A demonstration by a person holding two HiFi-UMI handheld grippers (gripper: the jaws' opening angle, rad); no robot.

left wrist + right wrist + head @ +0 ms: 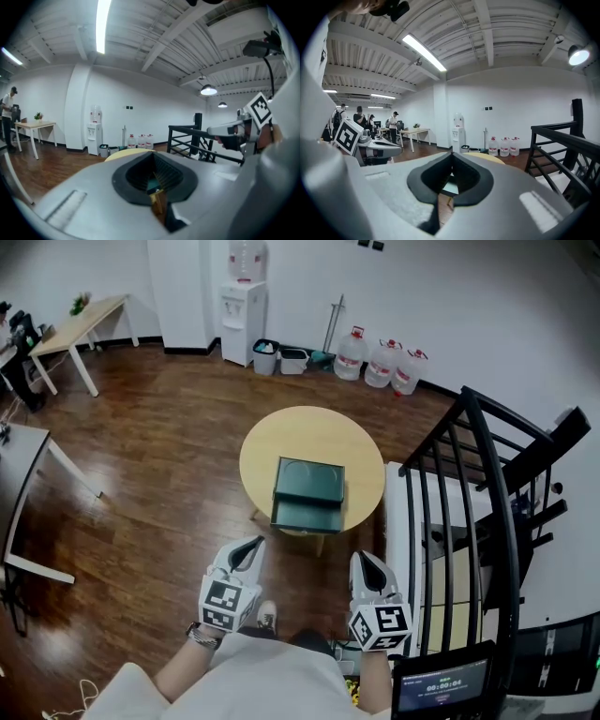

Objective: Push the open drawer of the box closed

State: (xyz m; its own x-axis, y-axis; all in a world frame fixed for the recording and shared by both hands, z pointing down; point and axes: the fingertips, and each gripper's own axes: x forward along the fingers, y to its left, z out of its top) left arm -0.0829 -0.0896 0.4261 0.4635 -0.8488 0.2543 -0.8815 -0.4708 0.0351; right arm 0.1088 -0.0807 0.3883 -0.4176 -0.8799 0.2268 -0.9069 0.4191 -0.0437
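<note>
Grippers are both held short of the table (281, 439), on its near side, with nothing touched yet. Off the table's near-left, well back from its edge, the left gripper (253, 547) is fully closed. Its jaws are pressed together with nothing caught between them, and only a sliver of green is glimpsed past the tips in its own view.

On the table itself, toward the near edge and roughly centred, the box (310, 479) is parked. It's dark green, with the drawer (306, 517) pulled out toward the person so that its front is brought close to the table's rim.

Off the table's near-right, the right gripper (363, 561) is likewise clamped shut on nothing, tips aimed at the table.

Handling-wise, fwiw: the box is judged to be a stiff, hard-shelled thing, probably not heavy. The table looks smooth, so the whole box could easily get shoved backward instead of the drawer being slid in. No pinching should be needed. The flat drawer front is best met square-on near its middle with closed tips, so it isn't cocked sideways in its runners. If the box does get scooted, its back could be braced with the other gripper. Whether a handle is fitted can't be made out from here.
</note>
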